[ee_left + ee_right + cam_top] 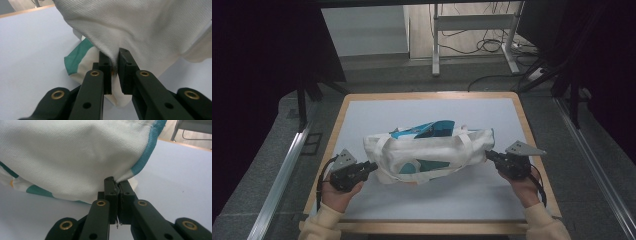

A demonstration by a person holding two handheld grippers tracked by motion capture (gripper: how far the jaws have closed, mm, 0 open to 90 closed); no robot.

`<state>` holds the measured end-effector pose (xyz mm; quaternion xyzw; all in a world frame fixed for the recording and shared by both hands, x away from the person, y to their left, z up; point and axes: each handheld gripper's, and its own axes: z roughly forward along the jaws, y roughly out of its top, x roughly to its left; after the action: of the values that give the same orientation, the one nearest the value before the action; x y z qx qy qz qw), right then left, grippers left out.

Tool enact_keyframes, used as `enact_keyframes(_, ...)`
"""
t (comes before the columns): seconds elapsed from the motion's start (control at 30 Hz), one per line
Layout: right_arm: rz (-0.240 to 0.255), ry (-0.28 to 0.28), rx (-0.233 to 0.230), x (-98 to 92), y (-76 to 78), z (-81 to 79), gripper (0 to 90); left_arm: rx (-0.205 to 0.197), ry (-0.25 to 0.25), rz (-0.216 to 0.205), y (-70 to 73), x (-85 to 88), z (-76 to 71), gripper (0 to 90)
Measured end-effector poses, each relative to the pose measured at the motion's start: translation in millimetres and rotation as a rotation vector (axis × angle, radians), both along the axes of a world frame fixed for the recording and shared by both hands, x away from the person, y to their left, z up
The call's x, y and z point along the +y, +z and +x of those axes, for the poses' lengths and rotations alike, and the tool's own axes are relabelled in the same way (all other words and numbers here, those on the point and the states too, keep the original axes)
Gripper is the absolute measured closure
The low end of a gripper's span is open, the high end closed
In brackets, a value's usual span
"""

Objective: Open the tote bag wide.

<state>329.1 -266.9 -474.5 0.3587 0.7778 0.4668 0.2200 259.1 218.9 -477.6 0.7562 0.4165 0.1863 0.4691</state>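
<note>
— What are the tongs doing?
— The left gripper [373, 166] is pinching the white tote bag [432, 150] at its left end; the right gripper [488, 155] is clamping its right corner.
— And the bag?
— Cream canvas with teal patches, lying mid-table [422, 107], long axis running left to right.

A wooden-edged worktop [343, 114] is covered by a pale sheet [377, 112]. Near its middle lies a white cloth bag [434, 150] with teal patches, stretched left to right, straps on top.
</note>
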Motion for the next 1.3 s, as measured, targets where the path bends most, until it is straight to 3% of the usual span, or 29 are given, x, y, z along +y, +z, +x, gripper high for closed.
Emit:
enact_keyframes(0.27,-0.028,-0.002,0.023,4.1,-9.9,2.4,86.8,0.03,0.005,0.039,-11.3,-3.5,4.8,83.0)
enact_keyframes(0.7,-0.09,-0.009,0.115,8.3,-30.3,10.0,86.8,0.104,0.003,0.092,-29.7,-8.1,17.0,84.4)
enact_keyframes(0.83,-0.109,-0.007,0.154,9.3,-36.9,11.5,86.9,0.152,-0.011,0.117,-39.5,-12.5,20.1,84.7)
enact_keyframes(1.13,-0.106,-0.006,0.176,8.4,-38.7,11.5,86.4,0.165,-0.005,0.117,-42.6,-11.9,21.8,84.8)
enact_keyframes(1.23,-0.101,-0.014,0.168,6.5,-35.5,10.1,75.9,0.17,0.006,0.105,-41.2,-9.3,20.3,75.0)
enact_keyframes(1.3,-0.08,-0.017,0.166,2.8,-30.6,7.6,69.2,0.178,0.02,0.076,-37.1,-5.0,16.9,58.6)
